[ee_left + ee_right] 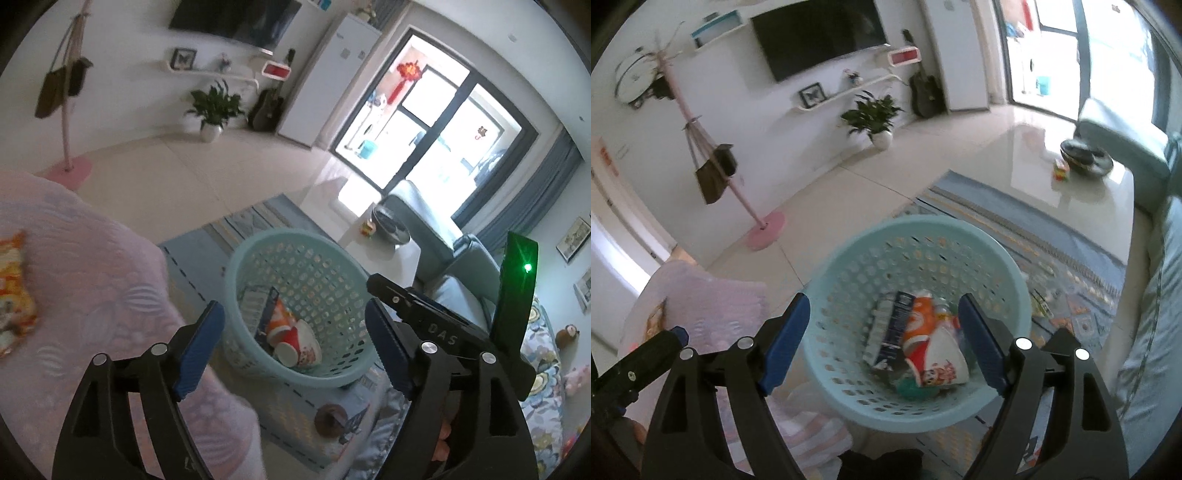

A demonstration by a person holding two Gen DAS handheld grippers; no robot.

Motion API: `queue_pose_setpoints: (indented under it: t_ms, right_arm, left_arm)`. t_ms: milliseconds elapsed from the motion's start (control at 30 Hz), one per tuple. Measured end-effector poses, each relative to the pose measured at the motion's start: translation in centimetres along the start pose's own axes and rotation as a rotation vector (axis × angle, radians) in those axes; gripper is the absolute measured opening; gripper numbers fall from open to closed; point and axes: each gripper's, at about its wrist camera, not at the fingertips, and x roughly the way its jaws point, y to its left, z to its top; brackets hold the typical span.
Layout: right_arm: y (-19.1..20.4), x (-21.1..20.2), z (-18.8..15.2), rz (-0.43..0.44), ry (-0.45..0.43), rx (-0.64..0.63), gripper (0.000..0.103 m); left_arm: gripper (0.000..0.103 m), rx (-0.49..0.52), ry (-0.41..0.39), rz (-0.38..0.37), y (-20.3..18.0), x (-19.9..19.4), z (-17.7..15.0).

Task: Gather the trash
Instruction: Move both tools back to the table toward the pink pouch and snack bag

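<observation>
A round, pale turquoise perforated plastic basket [916, 317] is shown standing on a blue patterned rug [1052, 243], just beside a seat draped in a pink quilted cover [92, 280]. Trash is seen collected inside the basket: a red-and-white printed paper cup [938, 363] lying on its side, an orange snack packet [919, 317] and a white-and-blue flat carton [890, 332]. An orange-and-yellow snack wrapper [13, 291] is left lying on the pink cover, well apart from the basket. The left gripper [295, 343] is held above the basket's near rim, its blue-padded jaws spread wide with nothing gripped. The right gripper [882, 339] is likewise poised over the basket, jaws wide apart and empty. A white low table [1082, 184] carrying a dark bowl [1086, 157] is seen beyond the rug.
</observation>
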Motion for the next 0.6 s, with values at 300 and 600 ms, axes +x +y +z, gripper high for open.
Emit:
queue_pose_setpoints:
  t_ms: [300,600]
  right_arm:
    - [9.7,-3.2,-0.1,0.112,-0.067,-0.184,0.078]
    - [19.4,-3.8,-1.2,0.254,-0.040,-0.336,0.085]
  left_arm:
    - [0.076,-0.025,-0.128,0.088,2.8,-8.3,-0.9]
    - [0.077,-0.163,-0.272,0.302,10.5,-17.0,-2.2]
